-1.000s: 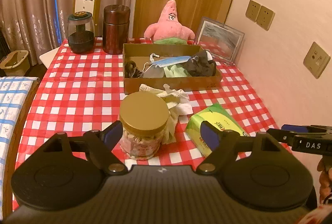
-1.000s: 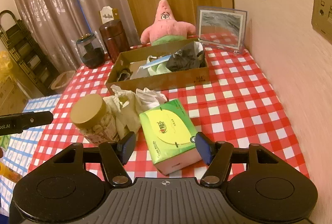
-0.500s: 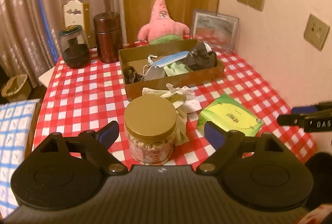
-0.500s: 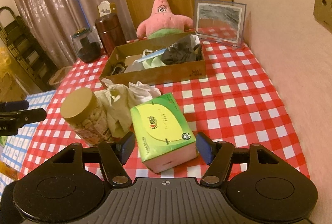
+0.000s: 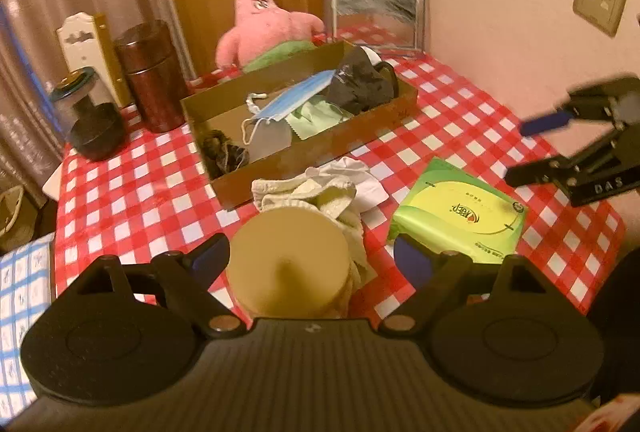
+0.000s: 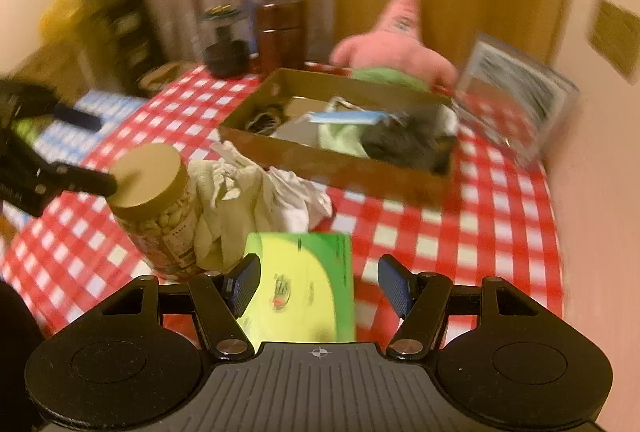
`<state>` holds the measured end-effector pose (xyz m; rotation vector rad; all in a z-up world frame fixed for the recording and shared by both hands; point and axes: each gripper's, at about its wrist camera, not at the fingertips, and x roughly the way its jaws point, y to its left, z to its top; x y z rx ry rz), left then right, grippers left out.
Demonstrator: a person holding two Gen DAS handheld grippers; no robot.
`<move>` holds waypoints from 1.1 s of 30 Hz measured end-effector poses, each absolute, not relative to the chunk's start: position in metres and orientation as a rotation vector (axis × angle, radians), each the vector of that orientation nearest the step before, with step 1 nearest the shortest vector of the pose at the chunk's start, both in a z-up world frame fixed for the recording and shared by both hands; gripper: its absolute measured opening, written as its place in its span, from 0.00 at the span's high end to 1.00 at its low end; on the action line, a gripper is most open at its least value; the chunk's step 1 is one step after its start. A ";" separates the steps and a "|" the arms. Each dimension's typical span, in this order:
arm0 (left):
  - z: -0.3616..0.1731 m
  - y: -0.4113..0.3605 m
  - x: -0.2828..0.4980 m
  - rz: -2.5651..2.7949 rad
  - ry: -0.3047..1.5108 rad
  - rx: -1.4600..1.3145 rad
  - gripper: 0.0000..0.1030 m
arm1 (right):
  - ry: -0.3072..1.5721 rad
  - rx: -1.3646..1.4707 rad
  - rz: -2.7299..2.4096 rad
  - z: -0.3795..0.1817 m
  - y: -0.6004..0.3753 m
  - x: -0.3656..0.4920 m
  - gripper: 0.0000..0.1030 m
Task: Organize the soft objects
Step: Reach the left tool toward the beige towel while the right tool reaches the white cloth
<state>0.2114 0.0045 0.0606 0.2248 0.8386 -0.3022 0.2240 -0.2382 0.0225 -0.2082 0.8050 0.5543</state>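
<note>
My left gripper (image 5: 310,258) is open over the checked table, its fingers either side of a gold-lidded jar (image 5: 288,264) without touching it. Crumpled cream and white cloths (image 5: 320,187) lie just behind the jar. My right gripper (image 6: 320,280) is open with a green tissue pack (image 6: 304,280) between its fingers, and a gap shows at the right pad. Beyond, a brown cardboard box (image 5: 304,151) holds a blue face mask (image 5: 296,99), a green cloth and a black cloth (image 5: 360,83). A pink star plush (image 5: 260,27) sits behind the box.
A dark brown canister (image 5: 150,75) and a dark glass jar (image 5: 90,119) stand at the back left. A framed picture (image 5: 376,17) leans on the wall to the right. The table's left edge borders a blue checked cloth (image 5: 20,296). The right wrist view is blurred.
Both grippers have rolled and come forward and down. The jar now lies between the left fingers and the tissue pack between the right fingers.
</note>
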 end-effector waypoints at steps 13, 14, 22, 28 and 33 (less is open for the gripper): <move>0.049 0.011 0.293 -0.419 0.963 0.287 0.15 | 0.873 -0.368 0.759 -0.007 -0.203 0.320 0.37; 0.048 0.011 0.301 -0.428 0.975 0.297 0.15 | 0.876 -0.383 0.769 -0.009 -0.199 0.325 0.37; 0.037 0.007 0.348 -0.495 1.044 0.356 0.15 | 0.899 -0.460 0.852 -0.025 -0.176 0.362 0.37; 0.024 0.010 0.368 -0.529 1.080 0.362 0.15 | 0.922 -0.530 0.925 -0.047 -0.158 0.379 0.37; 0.017 0.011 0.379 -0.552 1.092 0.357 0.15 | 0.952 -0.583 0.936 -0.068 -0.144 0.393 0.40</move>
